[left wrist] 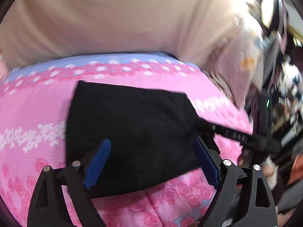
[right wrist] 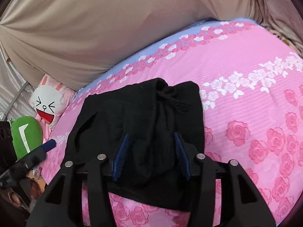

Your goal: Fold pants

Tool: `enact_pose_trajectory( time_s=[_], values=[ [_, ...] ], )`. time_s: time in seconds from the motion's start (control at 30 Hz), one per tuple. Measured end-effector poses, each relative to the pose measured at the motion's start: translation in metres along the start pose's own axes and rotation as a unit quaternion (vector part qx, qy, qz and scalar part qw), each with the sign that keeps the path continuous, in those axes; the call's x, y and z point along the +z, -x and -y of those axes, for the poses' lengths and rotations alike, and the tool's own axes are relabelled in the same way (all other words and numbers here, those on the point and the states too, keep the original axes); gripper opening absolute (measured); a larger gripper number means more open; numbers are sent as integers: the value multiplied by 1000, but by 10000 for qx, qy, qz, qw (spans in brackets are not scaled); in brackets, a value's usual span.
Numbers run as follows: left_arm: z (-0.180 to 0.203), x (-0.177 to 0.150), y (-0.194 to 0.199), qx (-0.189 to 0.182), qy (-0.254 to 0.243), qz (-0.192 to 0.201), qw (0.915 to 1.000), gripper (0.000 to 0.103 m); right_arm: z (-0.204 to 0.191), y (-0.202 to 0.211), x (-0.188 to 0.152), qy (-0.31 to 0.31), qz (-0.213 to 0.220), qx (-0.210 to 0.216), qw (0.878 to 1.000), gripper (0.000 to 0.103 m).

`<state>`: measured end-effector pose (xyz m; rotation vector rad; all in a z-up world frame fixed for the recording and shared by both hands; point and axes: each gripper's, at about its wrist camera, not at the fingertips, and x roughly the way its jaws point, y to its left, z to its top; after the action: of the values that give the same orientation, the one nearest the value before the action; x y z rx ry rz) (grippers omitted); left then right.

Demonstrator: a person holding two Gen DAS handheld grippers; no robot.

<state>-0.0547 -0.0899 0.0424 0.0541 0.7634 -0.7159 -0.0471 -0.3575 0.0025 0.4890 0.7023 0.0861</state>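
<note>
The left gripper (left wrist: 151, 147) hangs over the near half of the black pants (left wrist: 130, 130), which lie folded into a compact dark bundle on the pink rose-print bed cover (left wrist: 34, 104). Its jaws are spread wide and released, one blue pad over the bundle's left part and the other at its right edge, with nothing pinched between them. In the left wrist view the right gripper's fingers (left wrist: 236, 136) reach in from the right to the bundle's right corner.

From the right wrist view, the right gripper (right wrist: 151, 141) straddles a raised fold of the pants (right wrist: 144, 117). Its jaws stand half apart with the fold bulging up between the blue pads; whether the pads actually press the cloth I cannot tell. The drawstring (right wrist: 176, 102) lies on top toward the far end. A beige curtain (right wrist: 94, 28) hangs beyond the bed.
</note>
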Motion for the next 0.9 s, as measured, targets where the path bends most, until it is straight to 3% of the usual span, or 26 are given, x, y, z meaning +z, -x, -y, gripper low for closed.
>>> enact_pose_trajectory(
  time_s=[0.03, 0.07, 0.1, 0.13, 0.17, 0.23, 0.33, 0.4, 0.47, 0.5, 0.57, 0.7, 0.77, 0.83, 0.9],
  values=[
    [9, -2, -5, 18, -132, -33, 9999, 86, -1, -1, -1, 43, -15, -7, 10000, 57],
    [18, -4, -11, -5, -247, -89, 9997, 86, 0, -6, -1, 41, -64, -14, 10000, 72],
    [22, -5, -14, -44, -283, -125, 9995, 86, 1, -15, -3, -2, -148, -40, 9999, 76],
    [27, -6, -18, -112, -293, -170, 9994, 86, 3, -22, -4, 0, -226, -12, 9997, 65],
    [31, -6, -21, -175, -293, -225, 9992, 86, 2, -32, -5, 45, -350, 127, 9993, 32],
    [34, -4, -22, -190, -283, -237, 9991, 86, -1, -28, -4, -38, -236, 316, 9992, 20],
    [39, -1, -19, -154, -376, -174, 9990, 86, 3, 10, 5, -105, 118, 746, 9971, 19],
    [46, -2, -23, -307, -516, -209, 9980, 86, 15, 6, 4, -148, -38, 595, 9981, 27],
    [57, -5, -35, -424, -709, -309, 9961, 86, 33, -7, -2, -295, -285, 149, 9990, 36],
    [63, -6, -41, -428, -822, -355, 9951, 86, 41, -6, -4, -466, -281, 282, 9981, 36],
    [73, -12, -53, -395, -1049, -443, 9927, 86, 49, 9, -4, -658, -77, 549, 9963, 36],
    [90, -22, -80, -455, -1365, -643, 9875, 86, 54, 39, 2, -576, 297, 365, 9972, 41],
    [92, -22, -90, -456, -1376, -657, 9873, 73, 58, 47, 2, -575, 396, 322, 9970, 52],
    [87, -17, -99, -442, -1195, -725, 9892, 32, 61, 50, 1, -572, 406, 338, 9970, 53],
    [70, -6, -99, -837, -677, -761, 9913, 17, 62, 52, -2, -558, 407, 375, 9969, 52]
  ],
)
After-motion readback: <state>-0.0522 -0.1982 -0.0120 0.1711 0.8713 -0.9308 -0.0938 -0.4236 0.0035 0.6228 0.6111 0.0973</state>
